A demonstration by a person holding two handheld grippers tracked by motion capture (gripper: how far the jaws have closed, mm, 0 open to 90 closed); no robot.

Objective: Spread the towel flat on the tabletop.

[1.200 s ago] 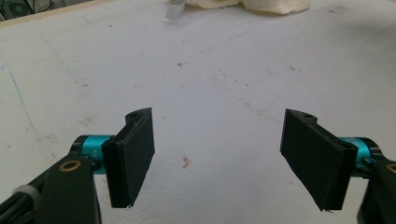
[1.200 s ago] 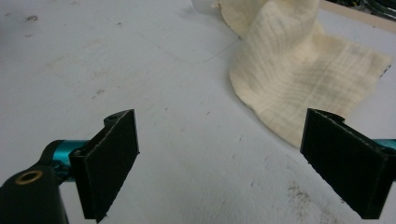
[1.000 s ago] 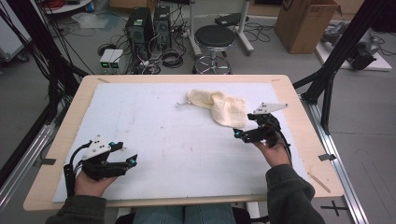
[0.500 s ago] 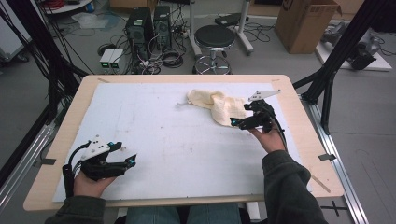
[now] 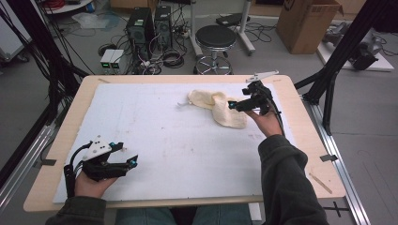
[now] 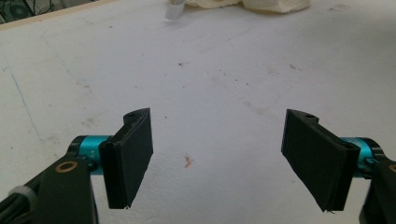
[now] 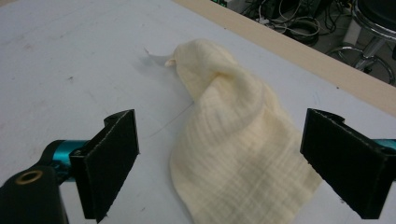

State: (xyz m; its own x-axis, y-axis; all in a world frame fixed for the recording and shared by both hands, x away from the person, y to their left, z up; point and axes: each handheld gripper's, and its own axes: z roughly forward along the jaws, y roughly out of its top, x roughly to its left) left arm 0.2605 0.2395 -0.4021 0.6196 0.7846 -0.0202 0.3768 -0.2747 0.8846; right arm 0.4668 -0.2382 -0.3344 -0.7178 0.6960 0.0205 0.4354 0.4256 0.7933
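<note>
- The cream cloth (image 5: 219,108) lies crumpled on the white mat (image 5: 164,140), toward the mat's far edge and right of its middle.
- The right gripper (image 5: 233,106) hangs just at the cloth's right side, its jaws spread wide with the cloth's near end between them (image 7: 238,154); whether they touch the fabric is hard to tell.
- The left gripper (image 5: 133,161) rests low near the mat's near left corner, well apart from the cloth, jaws spread over bare mat (image 6: 215,116).
- A small white tag (image 6: 173,11) sticks out at the cloth's left end.
</note>
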